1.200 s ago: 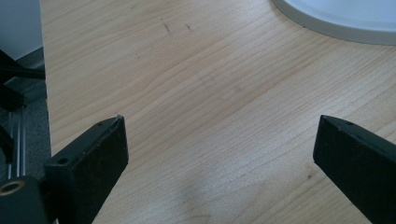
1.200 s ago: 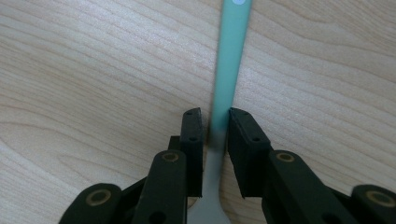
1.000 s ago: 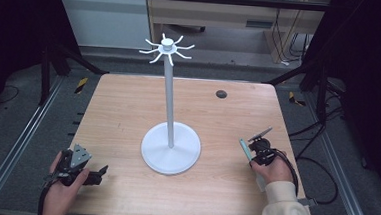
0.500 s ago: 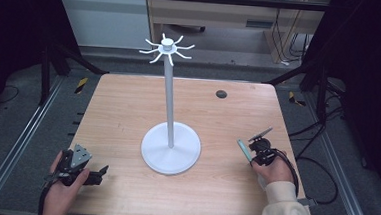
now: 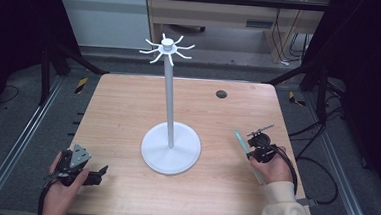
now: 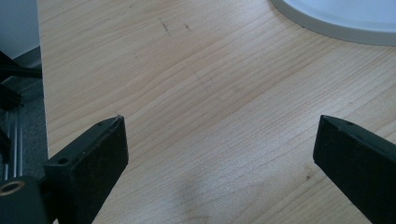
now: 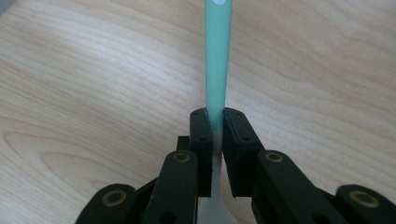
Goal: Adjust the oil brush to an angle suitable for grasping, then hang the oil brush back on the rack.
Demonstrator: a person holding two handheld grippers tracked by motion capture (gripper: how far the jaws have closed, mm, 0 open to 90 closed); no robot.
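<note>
In right claw: plain green utensil handle, unlabelled.

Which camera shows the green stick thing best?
The right gripper view: the green stick is close up, pinched between the right gripper's jaws. The high view shows it small, by the right hand.

A: What stands in the way on the surface?

B: Mainly the white stand. Its round base sits at the middle, its thin pole rises upright, and hooks spread at the top.

A: Room beside it?

B: Bare wood on both sides and behind, apart from a small dark disc near the far right corner.

A: And near the front?

B: The left gripper rests at the front left, jaws wide apart over bare wood; the right gripper occupies the right edge, with a green-handled utensil jutting forward.
</note>
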